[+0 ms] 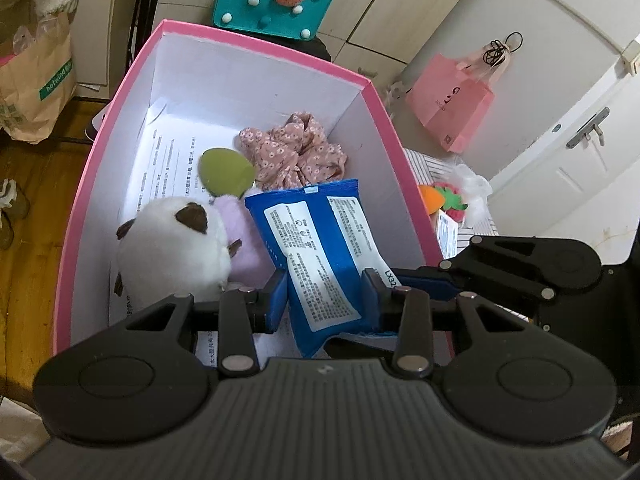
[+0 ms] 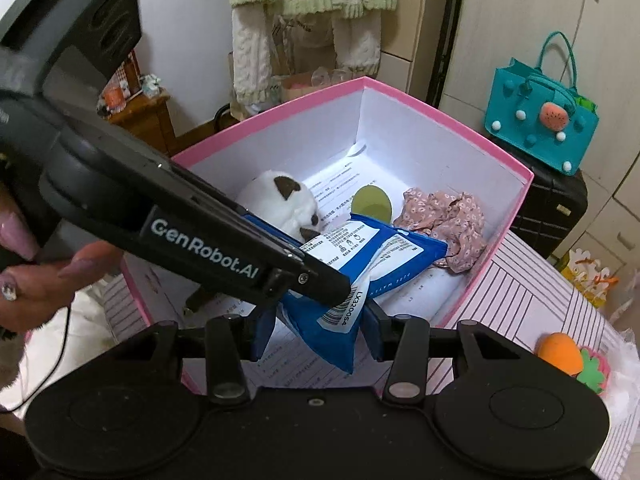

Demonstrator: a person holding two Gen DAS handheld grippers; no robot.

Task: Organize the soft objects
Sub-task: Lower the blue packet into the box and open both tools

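Note:
A blue wet-wipes pack point(image 1: 320, 252) hangs over the pink box point(image 1: 100, 152), seen also in the right wrist view point(image 2: 360, 256). My left gripper point(image 1: 325, 300) is shut on the pack's near end. My right gripper point(image 2: 316, 336) has its pads on either side of the pack's other end and is shut on it. Inside the box lie a white plush point(image 1: 172, 248), a lilac plush point(image 1: 244, 240), a green sponge point(image 1: 226, 172) and a pink floral scrunchie point(image 1: 296, 152).
The pink box point(image 2: 496, 248) stands on a striped cloth point(image 2: 540, 296). An orange carrot toy point(image 2: 560, 354) and a plastic bag lie to the box's right. A teal felt bag point(image 2: 540, 120) sits on a black case behind. A pink paper bag point(image 1: 452, 104) hangs on the cupboard.

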